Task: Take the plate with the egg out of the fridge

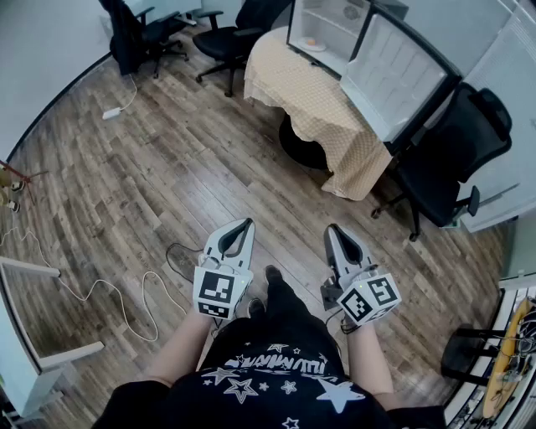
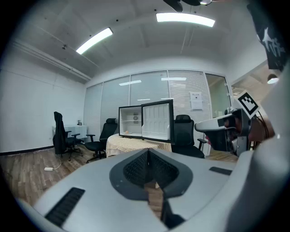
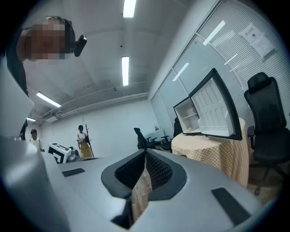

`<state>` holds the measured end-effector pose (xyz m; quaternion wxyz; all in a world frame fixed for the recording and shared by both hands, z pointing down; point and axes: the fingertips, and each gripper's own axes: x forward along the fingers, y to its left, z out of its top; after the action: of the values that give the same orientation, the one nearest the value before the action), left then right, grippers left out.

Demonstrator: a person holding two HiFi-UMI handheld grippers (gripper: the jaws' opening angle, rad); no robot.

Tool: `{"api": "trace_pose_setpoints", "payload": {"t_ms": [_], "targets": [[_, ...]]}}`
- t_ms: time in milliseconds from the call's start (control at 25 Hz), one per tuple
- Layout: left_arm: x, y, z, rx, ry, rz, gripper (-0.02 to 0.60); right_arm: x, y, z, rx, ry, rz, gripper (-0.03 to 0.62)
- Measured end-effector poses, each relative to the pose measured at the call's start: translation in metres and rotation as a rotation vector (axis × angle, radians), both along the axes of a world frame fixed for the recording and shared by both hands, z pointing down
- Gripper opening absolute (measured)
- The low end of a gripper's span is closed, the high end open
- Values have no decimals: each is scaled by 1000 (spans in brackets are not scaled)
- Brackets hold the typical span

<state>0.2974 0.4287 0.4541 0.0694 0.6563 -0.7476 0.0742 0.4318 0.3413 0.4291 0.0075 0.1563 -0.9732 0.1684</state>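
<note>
Plate (image 1: 312,44) with egg (image 1: 311,40) in open fridge (image 1: 333,18); left gripper (image 1: 244,224), right gripper (image 1: 333,229) fingers together.

One fridge (image 1: 335,25), three chairs (image 1: 452,151), perhaps one plate (image 1: 311,42)

— Can you read anything here?
— Very little. White lettering (image 1: 289,362) runs across your dark, star-printed shirt (image 1: 251,394). It is upside down in the head view, and I can't spell it out with any certainty.
— Your left marker cube (image 1: 219,293) and right marker cube (image 1: 371,299)?
— They carry black-and-white square patterns, no letters.
— That posted sheet (image 2: 196,100)?
— Its print is too small to read.
</note>
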Motion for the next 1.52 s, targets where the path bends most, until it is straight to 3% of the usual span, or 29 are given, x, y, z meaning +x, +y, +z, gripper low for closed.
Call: {"api": "trace_pose_setpoints", "payload": {"t_ms": [240, 440, 560, 720, 880, 1080, 1320, 1520], "targets": [[-17, 7, 4, -8, 8, -30, 8, -11, 0, 6, -10, 24, 0, 32], [-39, 15, 11, -1, 74, -86, 8, -20, 9, 8, 2, 53, -33, 32], [-49, 13, 14, 0, 77, -101, 8, -18, 3, 10, 16, 68, -18, 32], [-49, 9, 13, 5, 75, -93, 8, -9, -14, 8, 21, 70, 47, 32], [-47, -4, 17, 12, 62, -73, 8, -14, -31, 17, 23, 67, 46, 32], [-63, -20, 12, 4, 60, -61, 8, -43, -63, 25, -32, 34, 41, 32], [-95, -57, 3, -26, -11, -89, 8, -86, -103, 20, -18, 16, -31, 32], [-106, -94, -7, -9, -8, -99, 8, -101, -148, 17, -28, 16, -53, 32]]}}
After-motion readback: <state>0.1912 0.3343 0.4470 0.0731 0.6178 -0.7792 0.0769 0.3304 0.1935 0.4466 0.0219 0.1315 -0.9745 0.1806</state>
